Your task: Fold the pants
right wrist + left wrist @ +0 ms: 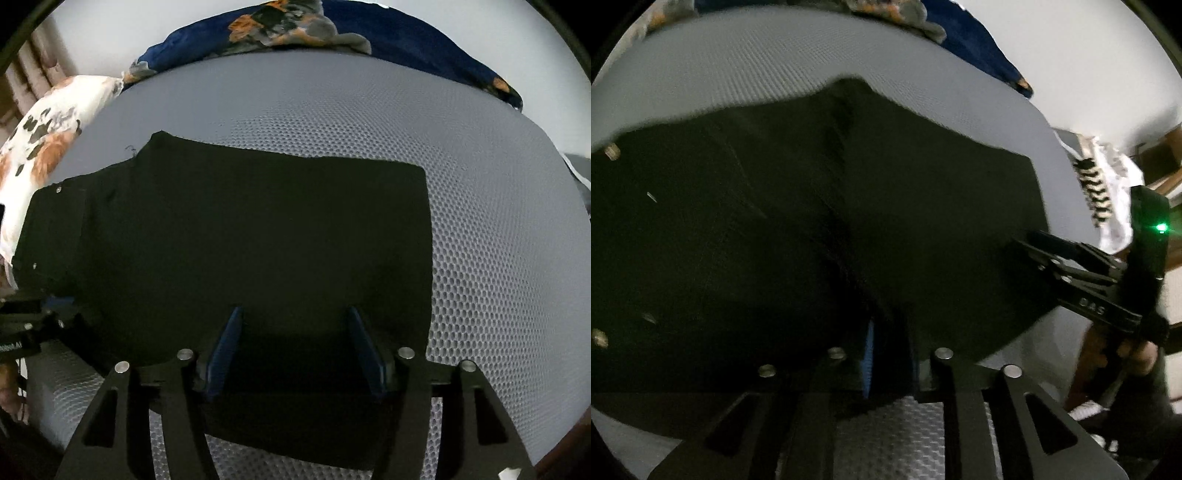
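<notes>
Your left tongs (886, 354) sit nearly closed at the waist end of the black pants (236, 236), fabric seemingly pinched. The pants lie flat across the bed (498, 258), already folded lengthwise. Your right tongs (291, 347) stand apart over the near hem edge; next, clamp and carry it over.

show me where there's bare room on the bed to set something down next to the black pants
The widest bare patch of the grey mesh mattress lies right of the black pants, past their straight edge. A second strip runs between the pants' far edge and the dark blue blanket. The left side is crowded: the white floral cloth borders the pants there.
</notes>
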`<state>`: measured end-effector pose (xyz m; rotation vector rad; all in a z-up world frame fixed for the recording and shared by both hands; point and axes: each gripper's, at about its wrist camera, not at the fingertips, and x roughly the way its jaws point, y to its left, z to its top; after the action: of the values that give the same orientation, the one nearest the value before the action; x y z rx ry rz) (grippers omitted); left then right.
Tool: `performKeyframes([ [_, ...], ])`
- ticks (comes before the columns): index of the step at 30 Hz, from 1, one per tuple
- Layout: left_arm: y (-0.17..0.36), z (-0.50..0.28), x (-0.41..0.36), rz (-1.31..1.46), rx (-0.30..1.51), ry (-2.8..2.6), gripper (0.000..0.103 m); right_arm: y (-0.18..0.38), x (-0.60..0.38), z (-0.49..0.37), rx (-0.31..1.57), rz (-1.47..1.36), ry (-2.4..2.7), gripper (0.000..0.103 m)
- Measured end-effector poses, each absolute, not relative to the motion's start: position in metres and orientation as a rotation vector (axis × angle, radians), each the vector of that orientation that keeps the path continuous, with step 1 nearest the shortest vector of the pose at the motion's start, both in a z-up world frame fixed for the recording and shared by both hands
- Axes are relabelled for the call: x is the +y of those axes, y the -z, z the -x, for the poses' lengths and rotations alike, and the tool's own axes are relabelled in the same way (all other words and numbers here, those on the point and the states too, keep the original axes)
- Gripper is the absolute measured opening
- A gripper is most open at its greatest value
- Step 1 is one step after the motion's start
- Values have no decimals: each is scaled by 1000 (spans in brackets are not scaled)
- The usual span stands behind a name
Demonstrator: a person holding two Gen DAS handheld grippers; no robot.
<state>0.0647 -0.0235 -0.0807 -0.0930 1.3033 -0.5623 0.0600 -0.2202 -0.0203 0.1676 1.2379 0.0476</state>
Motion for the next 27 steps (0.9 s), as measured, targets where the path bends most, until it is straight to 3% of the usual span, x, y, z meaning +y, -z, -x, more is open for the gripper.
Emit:
performKeyframes([
  [12, 60, -114, -51, -5, 1075, 555, 18, 10, -239, -99, 1174, -144, 37, 54],
  [20, 76, -148, -78, -85, 1081, 532, 18, 28, -247, -117, 1217, -140, 45, 54],
  [27, 91, -159, -78, -85, 1093, 542, 18, 38, -244, -117, 1233, -112, 26, 60],
])
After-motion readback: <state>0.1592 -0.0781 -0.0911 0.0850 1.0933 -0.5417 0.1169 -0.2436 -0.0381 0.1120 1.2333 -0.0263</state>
